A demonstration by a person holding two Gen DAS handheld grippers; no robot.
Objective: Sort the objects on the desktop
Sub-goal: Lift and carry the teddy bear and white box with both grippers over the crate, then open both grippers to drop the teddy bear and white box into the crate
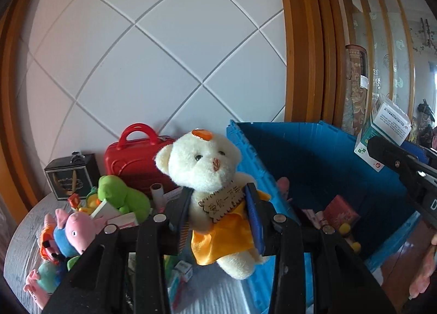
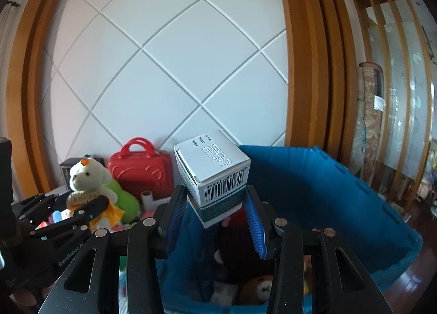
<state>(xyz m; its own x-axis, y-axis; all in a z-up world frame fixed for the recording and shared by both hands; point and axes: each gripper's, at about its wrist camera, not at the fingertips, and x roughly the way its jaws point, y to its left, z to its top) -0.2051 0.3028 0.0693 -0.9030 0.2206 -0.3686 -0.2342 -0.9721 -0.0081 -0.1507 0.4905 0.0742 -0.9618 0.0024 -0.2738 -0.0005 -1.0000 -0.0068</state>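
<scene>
left claw (image 1: 218,215) grips teddy bear (image 1: 210,177) | right claw (image 2: 215,221) grips white carton (image 2: 215,174) over blue crate (image 2: 355,191) | red case (image 1: 133,158) behind

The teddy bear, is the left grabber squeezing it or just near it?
Touching. The left wrist view shows the left gripper with both fingers pressed into the sides of the teddy bear, holding it up.

Both the left gripper (image 1: 218,213) and the right gripper (image 2: 215,221) are matte black linkages with silver round pivot pins and blue ribbed pads (image 2: 255,229); white "GenRobot.AI" lettering marks one arm.
</scene>
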